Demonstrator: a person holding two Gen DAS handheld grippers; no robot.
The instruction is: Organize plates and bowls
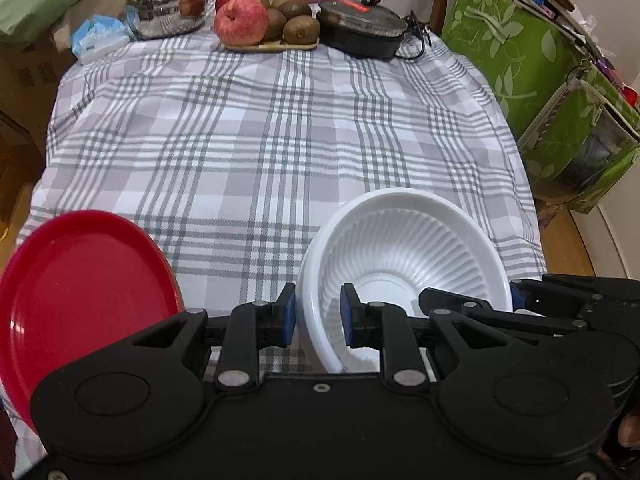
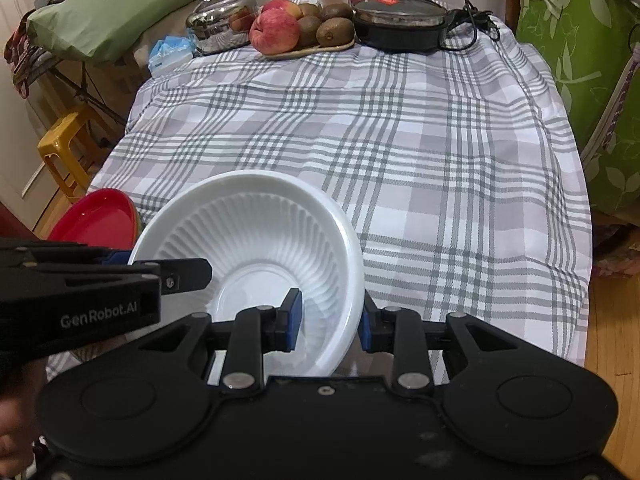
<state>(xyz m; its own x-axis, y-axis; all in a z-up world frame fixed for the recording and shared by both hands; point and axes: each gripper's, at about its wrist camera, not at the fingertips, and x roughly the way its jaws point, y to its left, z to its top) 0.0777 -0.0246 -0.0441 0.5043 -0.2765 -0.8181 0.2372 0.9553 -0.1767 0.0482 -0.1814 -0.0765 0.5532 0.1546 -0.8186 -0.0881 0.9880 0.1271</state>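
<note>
A white ribbed bowl [image 1: 400, 248] [image 2: 248, 232] sits at the near edge of the checked tablecloth [image 1: 280, 140]. My left gripper [image 1: 319, 314] straddles the bowl's left rim, one blue pad outside and one inside, and is shut on it. On the opposite rim, my right gripper [image 2: 330, 324] has one pad inside and one outside. Its inner pad stands a little off the wall, so it is open. A red plate [image 1: 80, 292] [image 2: 96, 220] lies just left of the bowl, apart from both grippers.
At the far edge stand a steel pot [image 1: 168, 4], a tray of apples and kiwis [image 1: 260, 20], a black lidded pan [image 1: 360, 28] with its cord, and a tissue pack [image 1: 98, 38]. Green bags [image 1: 520, 60] line the right side. A yellow stool [image 2: 60, 148] stands left.
</note>
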